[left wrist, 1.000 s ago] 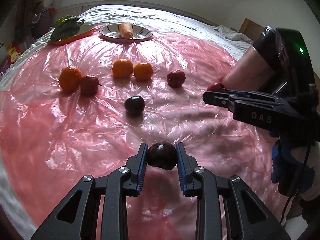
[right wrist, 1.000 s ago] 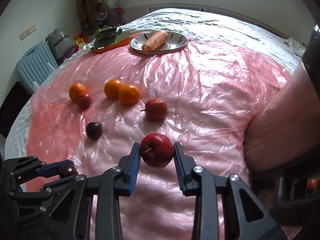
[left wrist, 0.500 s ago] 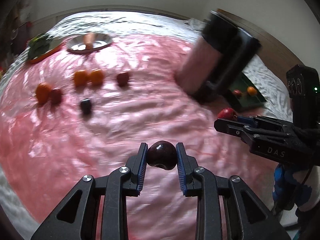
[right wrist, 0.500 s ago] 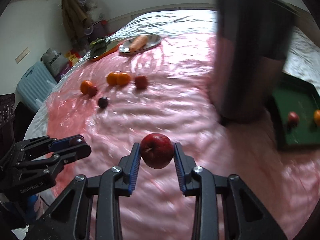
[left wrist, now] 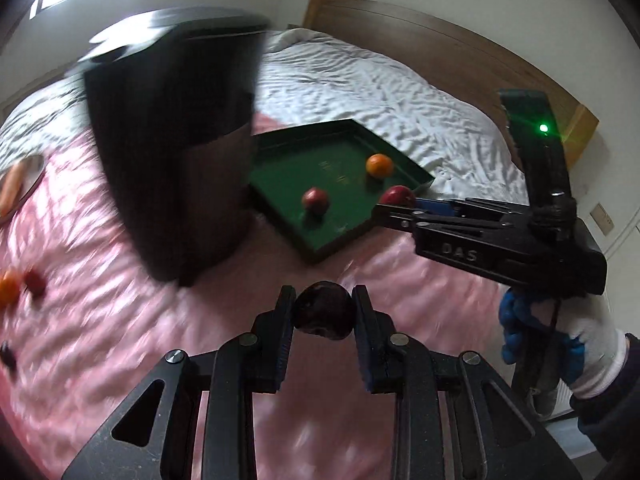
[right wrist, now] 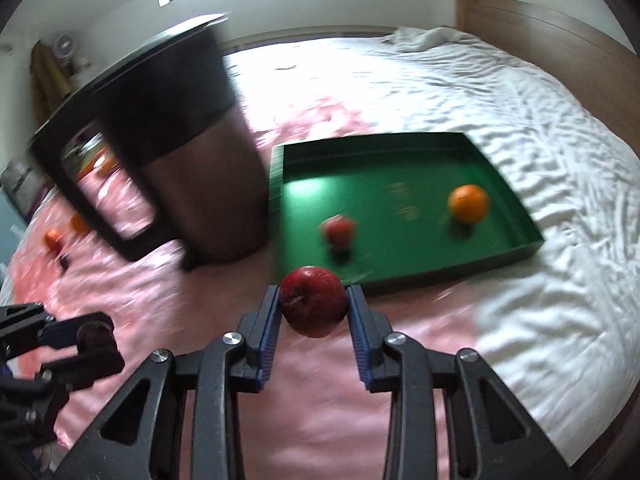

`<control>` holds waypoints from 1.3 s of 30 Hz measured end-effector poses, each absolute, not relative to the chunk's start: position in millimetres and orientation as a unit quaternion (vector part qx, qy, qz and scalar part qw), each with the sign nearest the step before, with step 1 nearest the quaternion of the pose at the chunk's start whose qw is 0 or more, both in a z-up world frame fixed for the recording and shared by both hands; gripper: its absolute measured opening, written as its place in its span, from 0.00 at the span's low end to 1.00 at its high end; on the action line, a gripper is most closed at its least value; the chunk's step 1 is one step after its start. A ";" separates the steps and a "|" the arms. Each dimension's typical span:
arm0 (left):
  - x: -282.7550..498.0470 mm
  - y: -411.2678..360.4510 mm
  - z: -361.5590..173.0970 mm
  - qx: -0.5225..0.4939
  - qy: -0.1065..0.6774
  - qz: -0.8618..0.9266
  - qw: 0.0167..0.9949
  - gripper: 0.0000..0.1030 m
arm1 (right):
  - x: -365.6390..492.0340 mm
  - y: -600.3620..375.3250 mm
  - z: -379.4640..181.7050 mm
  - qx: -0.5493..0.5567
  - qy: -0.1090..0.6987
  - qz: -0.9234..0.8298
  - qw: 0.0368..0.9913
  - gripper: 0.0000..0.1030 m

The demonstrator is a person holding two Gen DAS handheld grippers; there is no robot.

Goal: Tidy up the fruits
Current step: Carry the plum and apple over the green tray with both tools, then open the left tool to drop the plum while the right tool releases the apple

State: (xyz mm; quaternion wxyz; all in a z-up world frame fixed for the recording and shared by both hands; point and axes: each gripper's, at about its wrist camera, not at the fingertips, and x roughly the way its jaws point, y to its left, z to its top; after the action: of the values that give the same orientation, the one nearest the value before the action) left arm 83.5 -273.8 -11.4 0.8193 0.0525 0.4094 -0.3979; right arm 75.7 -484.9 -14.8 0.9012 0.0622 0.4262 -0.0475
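Left gripper (left wrist: 324, 314) clamped on dark plum (left wrist: 325, 315), low over pink plastic sheet (left wrist: 120, 340). Right gripper (right wrist: 313, 307) clamped on red apple (right wrist: 313, 300), just short of green tray (right wrist: 400, 280) near edge. Tray lies ahead of both, slightly right; long axis runs left-right in right wrist view. Right gripper nearer tray; left well back. Inside tray: small red fruit (right wrist: 339, 230), orange (right wrist: 468, 203), apart. Dark bin (right wrist: 192, 152) stands just left of tray. Judgement: apple drops first.
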 end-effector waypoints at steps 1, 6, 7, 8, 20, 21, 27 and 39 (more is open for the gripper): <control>88.8 -290.5 -10.9 0.058 0.406 -0.403 0.818 0.23 | 79.5 -496.0 -15.5 0.063 0.424 -0.052 0.902 0.34; 122.0 -365.2 -20.9 0.080 0.404 -0.415 0.811 0.24 | 113.1 -550.2 -27.9 0.067 0.418 -0.079 0.902 0.34; 127.8 -378.5 -24.9 0.086 0.404 -0.415 0.811 0.24 | 116.5 -555.4 -31.1 0.067 0.420 -0.082 0.901 0.34; 133.8 -390.3 -29.6 0.091 0.405 -0.414 0.810 0.23 | 122.6 -565.9 -38.3 0.066 0.424 -0.087 0.899 0.34; 175.5 -453.3 -84.2 0.126 0.429 -0.387 0.807 0.23 | 147.1 -616.1 -85.0 0.054 0.448 -0.120 0.884 0.35; 176.8 -454.5 -87.5 0.127 0.431 -0.385 0.806 0.24 | 147.3 -615.2 -86.1 0.050 0.447 -0.120 0.885 0.35; 175.1 -457.8 -104.2 0.141 0.439 -0.381 0.801 0.24 | 147.4 -612.2 -91.5 0.033 0.445 -0.126 0.886 0.35; 161.3 -449.6 -78.1 0.153 0.411 -0.371 0.818 0.33 | 142.3 -605.1 -80.2 0.020 0.440 -0.145 0.886 0.62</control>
State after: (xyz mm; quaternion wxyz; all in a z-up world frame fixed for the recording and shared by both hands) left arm 161.3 -449.6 -78.1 0.8182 0.1530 0.4112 -0.3715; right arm 142.3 -605.1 -80.2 0.8861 0.0200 0.4396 -0.1453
